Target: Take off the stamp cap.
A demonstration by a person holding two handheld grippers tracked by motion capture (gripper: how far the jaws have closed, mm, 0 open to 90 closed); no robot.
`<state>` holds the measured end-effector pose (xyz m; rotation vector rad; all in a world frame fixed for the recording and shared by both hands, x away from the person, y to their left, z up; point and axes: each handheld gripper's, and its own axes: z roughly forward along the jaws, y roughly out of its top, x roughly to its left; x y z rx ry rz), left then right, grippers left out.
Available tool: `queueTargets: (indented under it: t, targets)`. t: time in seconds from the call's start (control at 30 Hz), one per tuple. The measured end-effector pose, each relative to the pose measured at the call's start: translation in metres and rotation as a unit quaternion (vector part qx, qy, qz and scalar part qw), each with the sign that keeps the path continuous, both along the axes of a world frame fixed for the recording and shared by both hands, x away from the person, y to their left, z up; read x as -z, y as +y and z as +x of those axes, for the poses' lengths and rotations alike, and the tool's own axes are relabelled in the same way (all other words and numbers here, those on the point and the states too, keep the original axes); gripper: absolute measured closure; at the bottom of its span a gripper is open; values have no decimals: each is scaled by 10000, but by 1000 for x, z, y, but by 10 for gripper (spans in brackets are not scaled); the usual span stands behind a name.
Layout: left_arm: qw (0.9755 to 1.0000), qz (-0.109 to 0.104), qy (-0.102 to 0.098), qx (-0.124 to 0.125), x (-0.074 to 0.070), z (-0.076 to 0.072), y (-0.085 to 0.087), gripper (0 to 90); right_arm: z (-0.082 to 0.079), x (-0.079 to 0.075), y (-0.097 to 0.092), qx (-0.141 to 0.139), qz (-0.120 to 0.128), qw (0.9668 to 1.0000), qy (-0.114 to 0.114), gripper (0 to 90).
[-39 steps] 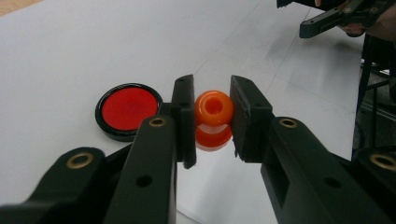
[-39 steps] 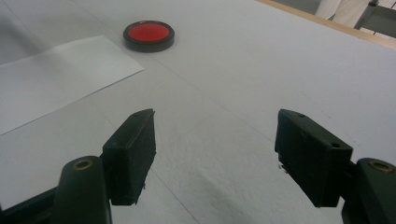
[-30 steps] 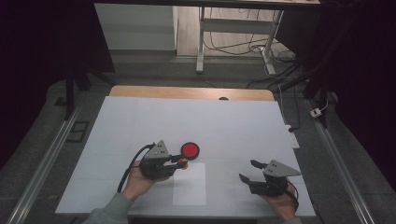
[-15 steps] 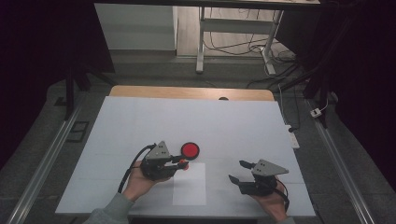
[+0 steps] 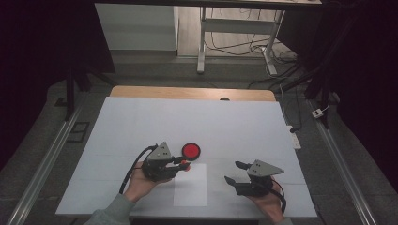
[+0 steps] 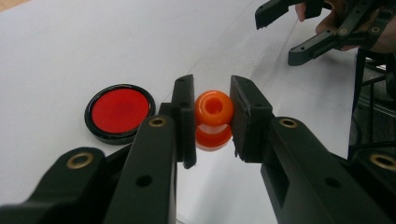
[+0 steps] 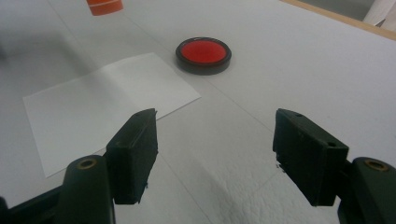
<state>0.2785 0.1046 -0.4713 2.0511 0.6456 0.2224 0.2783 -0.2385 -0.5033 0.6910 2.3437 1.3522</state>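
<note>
Left gripper (image 5: 184, 165), lower left of centre in the high view, is clamped on a small orange stamp (image 6: 213, 119), held upright between its jaws just beside the red ink pad (image 5: 191, 150). Right gripper (image 5: 234, 172), lower right, stands wide with nothing between its jaws. White paper sheet (image 5: 190, 185) lies between them on the table (image 5: 141, 117).
</note>
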Motion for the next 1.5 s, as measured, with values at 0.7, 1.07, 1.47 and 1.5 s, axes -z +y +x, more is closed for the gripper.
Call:
queueTargets:
  t: [0.7,1.07,1.47,1.5]
  targets:
    - [10000,16,4,55,1,-1,-4,726,-2,3,27,-247,-59,9997,56,306]
    - [10000,21,3,65,1,-1,-5,726,-4,6,38,-387,-107,9992,73,306]
    - [9999,39,13,102,2,-2,-8,726,-6,8,50,-507,-126,9986,79,307]
    - [9999,33,22,103,2,-2,-9,725,-6,8,51,-502,-132,9986,97,307]
